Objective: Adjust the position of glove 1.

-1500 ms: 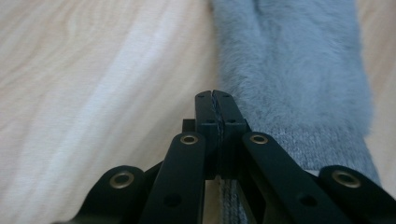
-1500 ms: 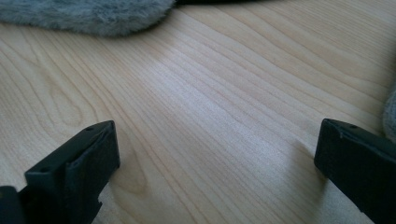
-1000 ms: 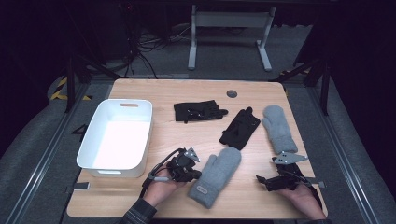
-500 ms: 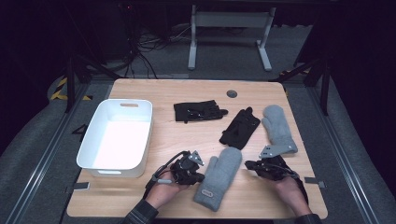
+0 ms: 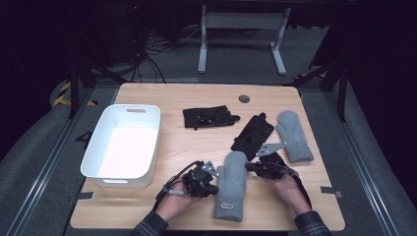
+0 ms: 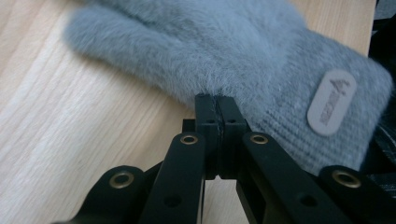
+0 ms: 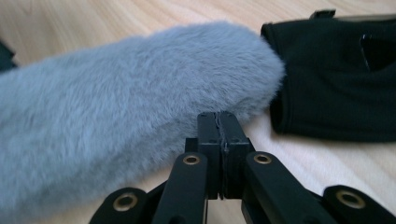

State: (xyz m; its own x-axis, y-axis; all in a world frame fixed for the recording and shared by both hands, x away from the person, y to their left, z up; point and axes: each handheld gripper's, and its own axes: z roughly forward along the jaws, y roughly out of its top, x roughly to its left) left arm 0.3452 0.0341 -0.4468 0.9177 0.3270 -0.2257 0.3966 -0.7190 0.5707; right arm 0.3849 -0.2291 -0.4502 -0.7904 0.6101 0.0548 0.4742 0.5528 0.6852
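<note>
A fluffy grey mitten lies near the table's front edge, cuff toward the person. My left gripper is at its left side. In the left gripper view the jaws are pressed together, and the gripper touches the fur edge of the mitten. My right gripper is at the mitten's upper right. It is shut too, against the rounded end of the mitten. Beside it lies a black glove. I cannot tell if any fur is pinched.
A second grey mitten and the black glove lie right of centre. Another black glove lies farther back. A white bin stands at the left. A round grommet sits near the far edge.
My right gripper has moved left from the table's front right corner to the near mitten's upper end. The left gripper and the mitten have stayed about where they were.
</note>
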